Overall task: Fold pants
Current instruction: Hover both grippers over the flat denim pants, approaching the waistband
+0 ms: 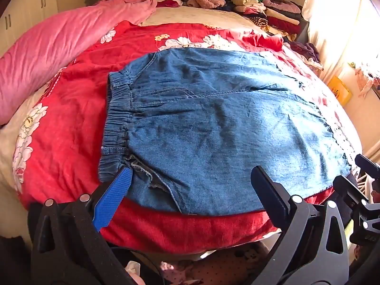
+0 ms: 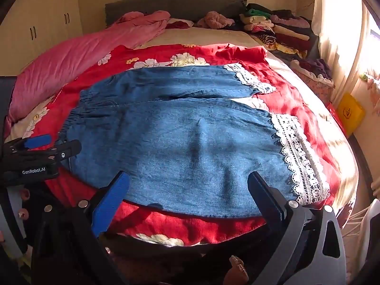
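Note:
Blue denim pants lie flat on a red floral bedspread, elastic waistband to the left, white lace cuffs to the right. The two legs lie side by side, the near one widest. My left gripper is open over the near waist corner, its blue finger touching the waistband end. My right gripper is open over the near leg's front edge, left of the lace cuff. The left gripper also shows in the right wrist view.
A pink quilt lies along the bed's left side. Stacked folded clothes sit at the far right by the grey headboard. A yellow box and curtains stand to the right. Cupboards line the left wall.

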Tool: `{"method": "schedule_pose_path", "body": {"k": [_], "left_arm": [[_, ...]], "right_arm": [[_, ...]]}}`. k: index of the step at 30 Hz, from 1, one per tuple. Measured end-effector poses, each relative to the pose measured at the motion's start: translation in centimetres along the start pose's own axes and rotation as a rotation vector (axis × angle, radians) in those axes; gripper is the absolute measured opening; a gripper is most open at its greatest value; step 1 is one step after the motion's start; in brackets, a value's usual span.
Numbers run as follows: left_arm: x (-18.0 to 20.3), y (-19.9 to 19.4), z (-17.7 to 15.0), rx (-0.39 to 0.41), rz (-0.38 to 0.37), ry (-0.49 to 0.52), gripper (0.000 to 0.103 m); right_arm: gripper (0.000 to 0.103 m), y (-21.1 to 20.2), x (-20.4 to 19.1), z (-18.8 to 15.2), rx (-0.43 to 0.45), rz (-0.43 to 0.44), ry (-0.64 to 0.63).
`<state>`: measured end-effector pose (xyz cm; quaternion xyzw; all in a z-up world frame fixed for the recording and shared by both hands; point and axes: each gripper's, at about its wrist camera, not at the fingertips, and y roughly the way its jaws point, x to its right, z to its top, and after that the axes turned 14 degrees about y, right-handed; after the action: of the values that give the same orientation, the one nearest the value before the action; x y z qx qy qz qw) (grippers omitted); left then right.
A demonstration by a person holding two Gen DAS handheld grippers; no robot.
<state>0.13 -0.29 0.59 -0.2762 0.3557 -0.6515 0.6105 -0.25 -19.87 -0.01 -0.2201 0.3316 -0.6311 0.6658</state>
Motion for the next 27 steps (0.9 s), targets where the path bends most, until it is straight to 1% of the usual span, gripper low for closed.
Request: {"method": "schedule_pose_path", "body": {"k": [2, 14, 15, 23, 24, 27], "left_arm": [[0.0, 0.0, -0.1, 0.000, 0.001, 0.002, 0.095], [0.7, -0.4, 1.2, -0.003, 0.001, 0.006, 0.095], [-0.1, 0.0, 0.0, 0.002, -0.002, 0.000, 0.095], [-0.2, -0.1, 0.1, 0.004, 0.002, -0.001, 0.095], [-0.7, -0.1, -0.3, 0.005, 0.000, -0.002, 0.095], [-0.7, -0.1, -0.3, 0.006, 0.000, -0.002, 0.095]], "right_arm": [[0.099, 0.1, 0.5, -0.1, 0.001, 0.006, 0.003], [0.099, 0.2, 0.3, -0.2, -0.007, 0.007, -0.002], [0.099, 0.2, 0.3, -0.2, -0.007, 0.006, -0.002], [0.099, 0.2, 0.3, -0.2, -0.007, 0.008, -0.001], [0.099, 0.2, 0.3, -0.2, -0.007, 0.007, -0.001], [0.099, 0.2, 0.2, -0.2, -0.007, 0.008, 0.000]]}}
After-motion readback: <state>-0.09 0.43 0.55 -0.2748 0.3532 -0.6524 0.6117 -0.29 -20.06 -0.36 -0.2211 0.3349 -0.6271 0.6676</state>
